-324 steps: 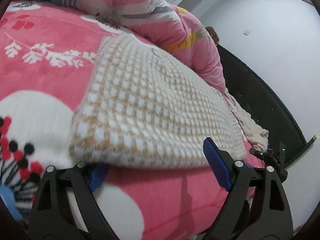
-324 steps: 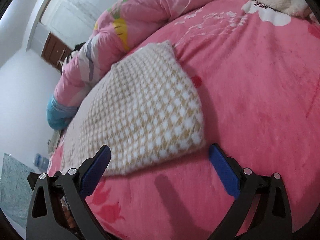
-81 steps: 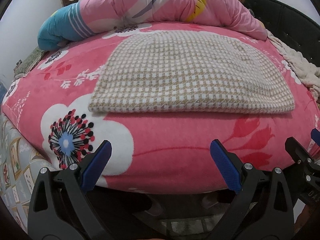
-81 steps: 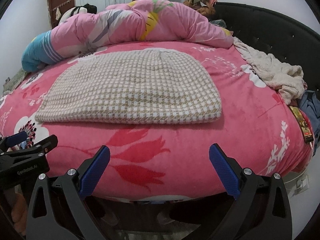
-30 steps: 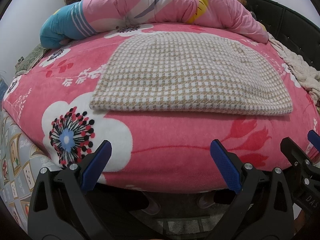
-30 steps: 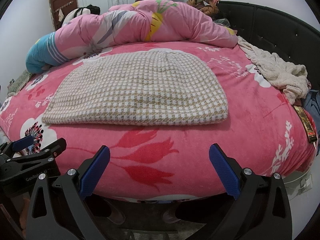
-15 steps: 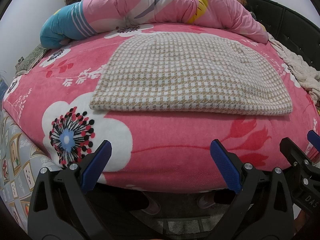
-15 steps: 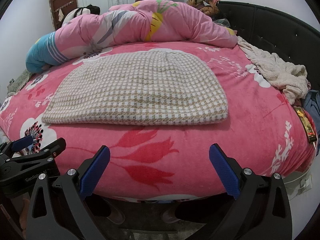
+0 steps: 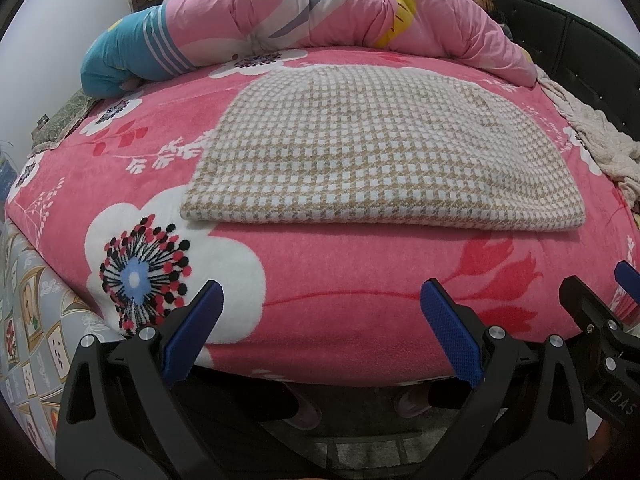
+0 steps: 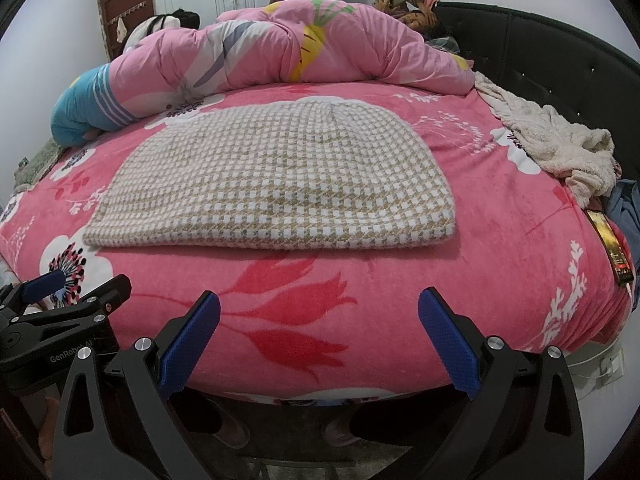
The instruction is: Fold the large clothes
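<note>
A beige and white checked garment point(image 9: 372, 152) lies folded flat in the middle of the pink floral bed; it also shows in the right wrist view point(image 10: 276, 184). My left gripper point(image 9: 320, 328) is open and empty, held off the bed's near edge, well short of the garment. My right gripper point(image 10: 318, 332) is open and empty, also off the near edge. Each gripper shows at the side of the other's view: the right one point(image 9: 600, 320) and the left one point(image 10: 60, 316).
A rolled pink quilt point(image 10: 280, 52) lies along the far side of the bed point(image 10: 500, 248). A cream fleece point(image 10: 560, 148) and a phone point(image 10: 610, 244) lie at the right edge. A black headboard point(image 10: 560, 60) stands at the right.
Nothing has visibly changed in the last second. Before that, both grippers pulled back from the folded garment to the near edge of the bed.
</note>
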The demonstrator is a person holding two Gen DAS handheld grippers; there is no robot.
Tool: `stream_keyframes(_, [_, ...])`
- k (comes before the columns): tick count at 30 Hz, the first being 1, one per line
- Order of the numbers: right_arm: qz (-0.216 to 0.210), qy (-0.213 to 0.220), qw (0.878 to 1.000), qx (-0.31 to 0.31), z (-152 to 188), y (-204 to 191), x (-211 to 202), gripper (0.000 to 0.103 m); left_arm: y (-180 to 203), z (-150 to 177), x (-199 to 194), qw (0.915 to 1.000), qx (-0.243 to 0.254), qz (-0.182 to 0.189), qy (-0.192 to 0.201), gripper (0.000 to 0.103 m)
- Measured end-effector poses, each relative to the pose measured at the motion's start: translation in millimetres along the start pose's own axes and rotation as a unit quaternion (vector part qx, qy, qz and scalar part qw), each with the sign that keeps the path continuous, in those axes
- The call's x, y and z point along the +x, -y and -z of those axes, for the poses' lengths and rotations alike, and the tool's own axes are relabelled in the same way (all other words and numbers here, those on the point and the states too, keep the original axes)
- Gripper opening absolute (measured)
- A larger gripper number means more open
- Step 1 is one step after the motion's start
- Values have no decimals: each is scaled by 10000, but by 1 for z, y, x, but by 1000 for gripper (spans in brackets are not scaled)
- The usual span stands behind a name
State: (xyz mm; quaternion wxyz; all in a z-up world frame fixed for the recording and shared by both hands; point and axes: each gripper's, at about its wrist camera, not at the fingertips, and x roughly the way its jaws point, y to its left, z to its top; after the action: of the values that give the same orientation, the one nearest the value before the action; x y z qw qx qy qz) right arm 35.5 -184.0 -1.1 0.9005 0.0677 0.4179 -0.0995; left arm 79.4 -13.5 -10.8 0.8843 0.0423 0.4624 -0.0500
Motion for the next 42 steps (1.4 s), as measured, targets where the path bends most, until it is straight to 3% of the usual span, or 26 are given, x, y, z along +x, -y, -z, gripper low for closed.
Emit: stream_keyframes(42, [9,-2,10000,8,1,-2,0,96,0,-2,-3,10000,11,-20,34,96])
